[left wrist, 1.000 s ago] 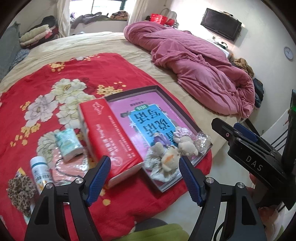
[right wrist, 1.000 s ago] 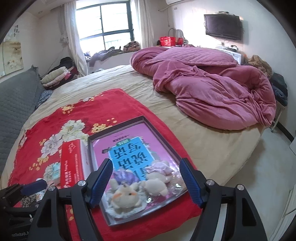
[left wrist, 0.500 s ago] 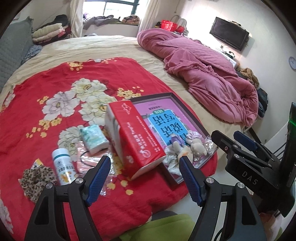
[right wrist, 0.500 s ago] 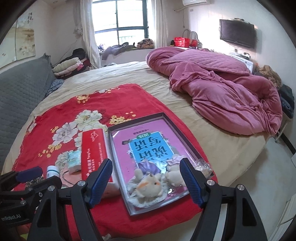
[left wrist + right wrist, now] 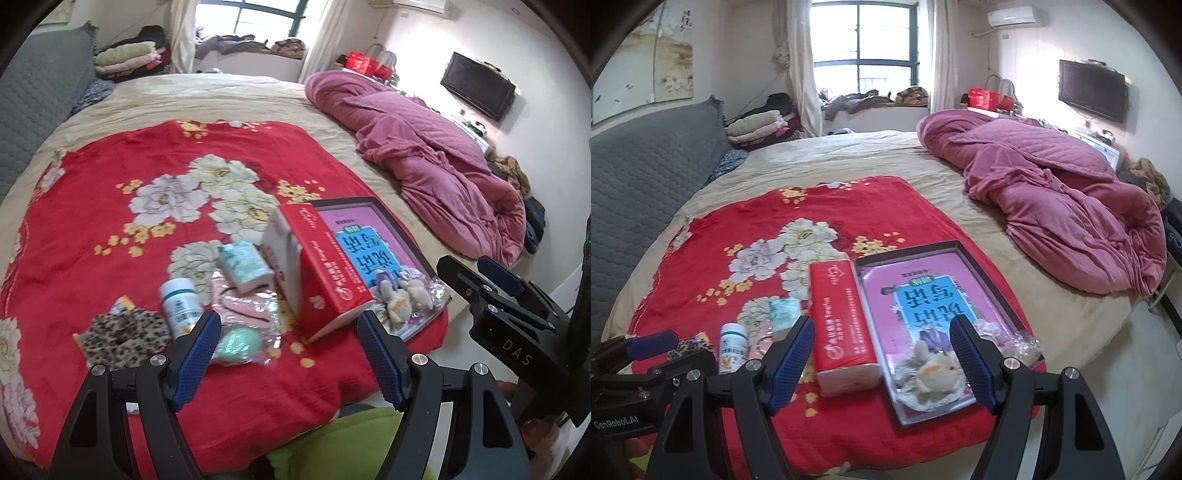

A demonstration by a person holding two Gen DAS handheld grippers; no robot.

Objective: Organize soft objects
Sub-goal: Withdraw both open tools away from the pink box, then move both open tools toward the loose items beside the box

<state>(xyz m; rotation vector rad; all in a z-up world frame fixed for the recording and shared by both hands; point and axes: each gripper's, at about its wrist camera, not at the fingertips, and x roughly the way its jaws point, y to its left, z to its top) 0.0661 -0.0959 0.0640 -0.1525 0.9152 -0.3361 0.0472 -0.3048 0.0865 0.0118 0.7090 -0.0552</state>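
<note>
Both the left gripper and right gripper hung with jaws spread, empty, above the red blanket; 2 plush toys, perhaps more, lay on the tray.

Beige bed carries red floral blanket, crumpled pink quilt.

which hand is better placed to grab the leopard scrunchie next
Left. The left gripper hangs open nearer the leopard scrunchie; the right gripper faces the red tissue pack.
</note>
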